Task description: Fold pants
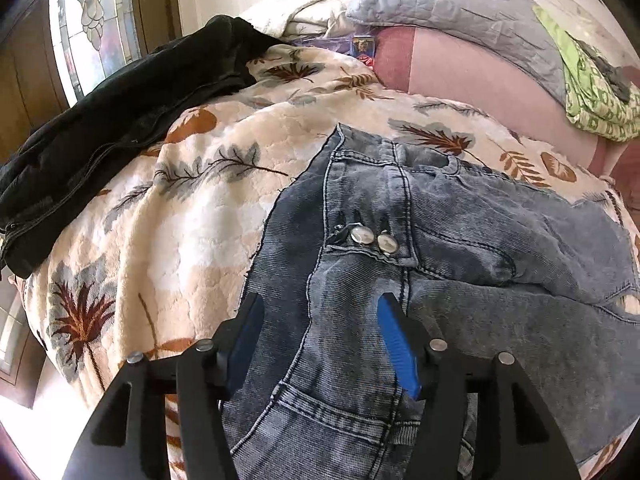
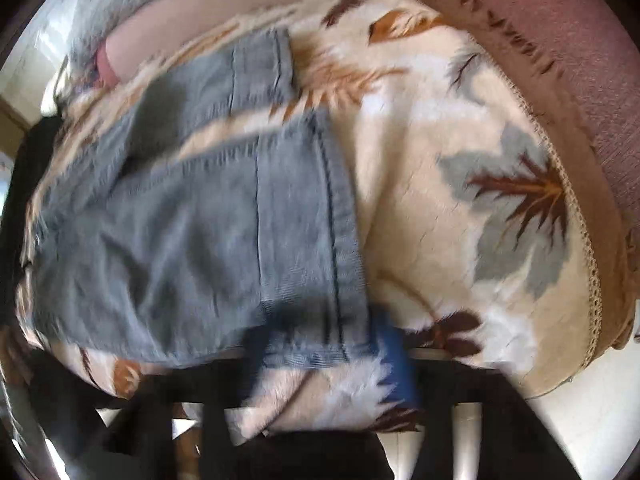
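While the left tongs [image 1: 320, 316] hang spread apart over the jeans [image 1: 400, 240] near the waistband, the right tongs [image 2: 332, 344] look clamped on a leg hem, though it's blurry; jeans lie crumpled on the leaf-print blanket [image 1: 192, 216], black garment [image 1: 120, 120] far left, so folding's barely begun

Grey-blue washed jeans [image 1: 460, 240] on a cream blanket [image 1: 192, 216] with brown-and-grey leaves

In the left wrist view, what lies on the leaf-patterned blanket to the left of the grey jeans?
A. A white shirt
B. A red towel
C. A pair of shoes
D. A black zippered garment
D: a black zippered garment lies crumpled on the leaf-patterned blanket, left of the grey jeans and apart from them.
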Available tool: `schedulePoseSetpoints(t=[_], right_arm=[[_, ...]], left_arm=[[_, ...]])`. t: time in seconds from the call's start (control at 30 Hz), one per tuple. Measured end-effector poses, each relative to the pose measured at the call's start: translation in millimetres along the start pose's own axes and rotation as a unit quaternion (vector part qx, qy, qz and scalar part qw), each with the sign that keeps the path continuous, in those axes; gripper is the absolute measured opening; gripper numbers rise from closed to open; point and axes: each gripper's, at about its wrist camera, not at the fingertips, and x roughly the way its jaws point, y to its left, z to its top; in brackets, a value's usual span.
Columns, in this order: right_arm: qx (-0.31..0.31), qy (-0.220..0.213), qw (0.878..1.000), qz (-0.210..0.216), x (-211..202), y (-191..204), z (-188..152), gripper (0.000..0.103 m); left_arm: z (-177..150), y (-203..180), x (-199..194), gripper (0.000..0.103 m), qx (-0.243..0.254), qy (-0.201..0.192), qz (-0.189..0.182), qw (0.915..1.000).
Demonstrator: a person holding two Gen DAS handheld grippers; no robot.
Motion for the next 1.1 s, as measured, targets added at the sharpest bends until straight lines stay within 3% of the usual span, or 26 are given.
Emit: schedulePoseSetpoints(t=[0.13,0.23,0.3,0.37,0.47,0.57,0.67,0.83,0.87,0.9,0.93,1.0,1.1], right_arm=[[-0.063,-0.043,0.993,-0.088,-20.1,27.1,-7.9,0.028],[-0.09,0.015,0.99,-0.108,12.1,26.4,-10.2,0.031],[-0.069,-0.009,0.992,-0.108,-4.6,20.8,-2.9,0.054],[-0.048,-0.05,0.994,-0.089,-31.3,15.6,6.4,0.074],[-0.039,-0.092,0.993,-0.059,-51.4,16.6,29.1,0.076],[-0.025,-0.11,0.994,0.006,-50.8,21.2,70.1,0.076],[0.011,-0.092,0.994,0.064,-17.5,19.2,119.6,0.076],[0.037,-0.041,0.998,0.044,51.3,25.4,174.0,0.075],[0.043,-0.027,0.998,0.044,65.3,25.7,179.2,0.067],[0.047,-0.005,0.998,0.044,80.1,26.3,182.4,0.049],[0.039,-0.001,0.999,0.023,84.7,29.2,183.1,0.045],[-0.009,-0.011,1.0,-0.01,72.8,43.5,181.4,0.018],[-0.077,-0.036,0.992,-0.091,51.1,59.5,175.8,0.016]], left_arm=[[-2.0,-2.7,0.3,0.06,0.014,0.003,0.016,0.9998],[-3.2,-6.2,9.2,0.06,0.027,0.023,0.029,0.9989],[-2.9,-8.0,12.0,0.06,0.033,0.032,0.032,0.9984],[-1.4,-6.2,7.4,0.06,0.032,0.027,0.019,0.999],[9.1,2.6,2.1,0.06,-0.001,0.014,-0.016,0.9998],[32.2,5.4,15.2,0.06,-0.022,0.02,-0.029,0.9992],[55.2,7.9,37.5,0.06,-0.046,0.037,-0.039,0.9975],[77.2,5.2,68.9,0.06,-0.086,0.062,-0.054,0.993],[77.5,2.8,74.3,0.06,-0.085,0.061,-0.048,0.9933],[76.0,1.3,80.2,0.06,-0.081,0.062,-0.043,0.9938],[73.4,-1.1,86.2,0.061,-0.074,0.066,-0.039,0.9943],[71.1,-5.4,88.1,0.062,-0.054,0.054,-0.029,0.9966],[70.1,-11.3,87.3,0.064,-0.034,0.045,-0.01,0.9984]])
